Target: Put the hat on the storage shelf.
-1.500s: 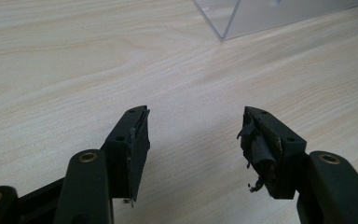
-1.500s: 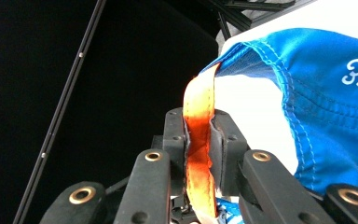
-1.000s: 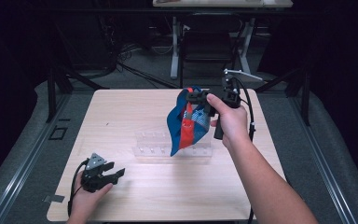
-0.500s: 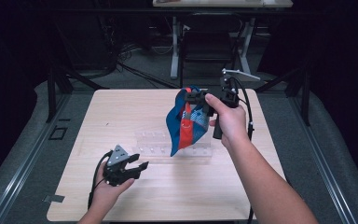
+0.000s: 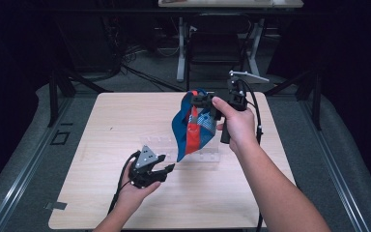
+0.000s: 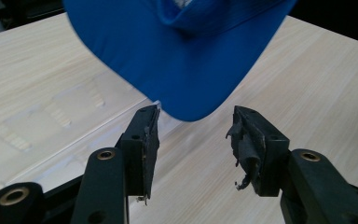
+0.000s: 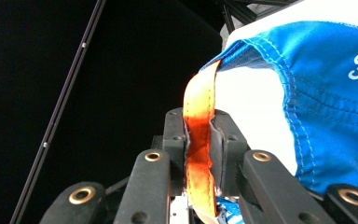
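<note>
High view: right gripper (image 5: 204,101) holds a blue cap (image 5: 188,126) up off the table (image 5: 101,121), at about 1 o'clock from table centre; the cap hangs with its brim pointing down, an orange strap (image 5: 191,135) running down its middle. A clear tray (image 5: 207,157) lies on the table just beneath and behind the cap. Left gripper (image 5: 166,168) sits low at 7 o'clock of the cap, fingers aimed at the brim tip, near but apart from it. Left gripper view: fingers (image 6: 144,140) spread wide, nothing between them; the blue brim (image 6: 186,70) hangs at 12 o'clock, its rounded edge just above and between the fingertips, not yet touched. Tray outline shows faintly on the table at 9 o'clock. Right gripper view: fingers (image 7: 223,140) clamped tight on the orange strap (image 7: 198,135), which rises at 12 o'clock into the blue cloth of the cap at 2 o'clock. Judgement: lift is done, cap secured by one gripper; the second grasp on the brim is lined up but not made. Left to do: close on the brim, then whatever placing or shaping of the cap follows — cannot tell which.
</note>
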